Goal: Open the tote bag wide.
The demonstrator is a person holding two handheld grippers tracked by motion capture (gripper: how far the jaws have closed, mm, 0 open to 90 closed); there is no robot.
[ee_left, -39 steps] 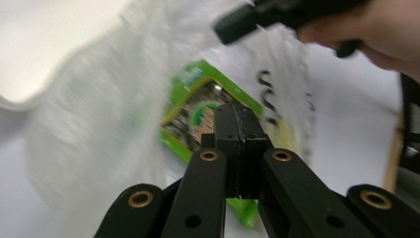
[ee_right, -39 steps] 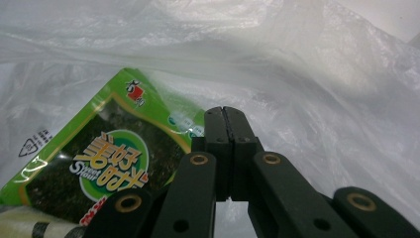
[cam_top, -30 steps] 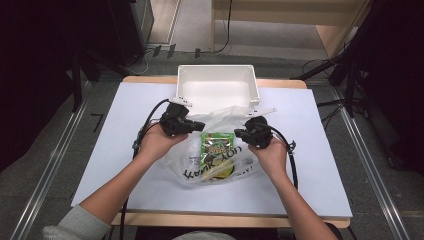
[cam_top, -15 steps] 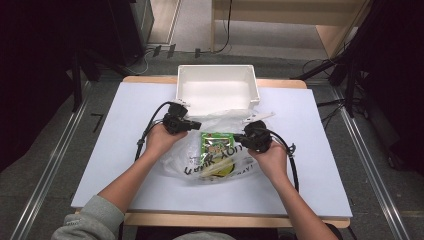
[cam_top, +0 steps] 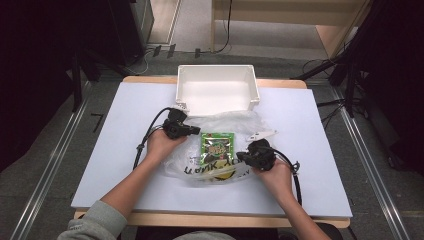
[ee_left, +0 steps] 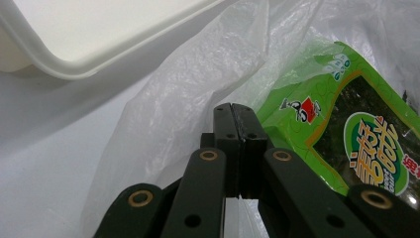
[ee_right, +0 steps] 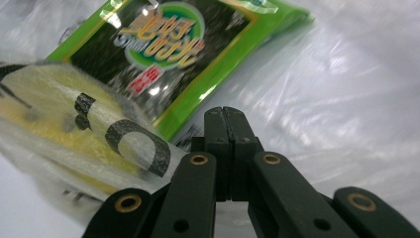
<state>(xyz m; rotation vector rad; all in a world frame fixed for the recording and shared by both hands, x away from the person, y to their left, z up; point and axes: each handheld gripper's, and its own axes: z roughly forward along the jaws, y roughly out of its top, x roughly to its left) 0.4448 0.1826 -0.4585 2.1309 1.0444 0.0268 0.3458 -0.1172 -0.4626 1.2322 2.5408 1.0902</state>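
Table (cam_top: pixel 115 165): white sheet over a wooden top, across the middle of the high view.
Plastic bag (cam_top: pixel 220 150): clear, crumpled, flat at frame centre of the high view, black and yellow print along its lower edge; again at (ee_left: pixel 163 114) and (ee_right: pixel 337 89).
Green packet (cam_top: pixel 217 148): inside the bag, flat, centre of the high view; right half of the left gripper view (ee_left: pixel 356 134), upper middle of the right gripper view (ee_right: pixel 168 54).
Left gripper (cam_top: pixel 195 131): left of centre, at the bag's upper left edge; jaws pressed together, film lying around the tips (ee_left: pixel 233 111), a pinch on the film not certain.
Right gripper (cam_top: pixel 241 155): right of centre, at the bag's lower right edge; jaws pressed together, tips (ee_right: pixel 224 115) low over the film just beside the packet's corner, a pinch not certain.
White bin (cam_top: pixel 216 89): open, just above the bag, upper centre; rim at upper left of the left gripper view (ee_left: pixel 89 44).
In the way: bag film between both grippers and the packet.
White tag (cam_top: pixel 262 135): on the table just above the right gripper.
Cables (cam_top: pixel 150 130): black, trailing from the left gripper toward frame left.
Sleeve (cam_top: pixel 95 225): grey, lower left.
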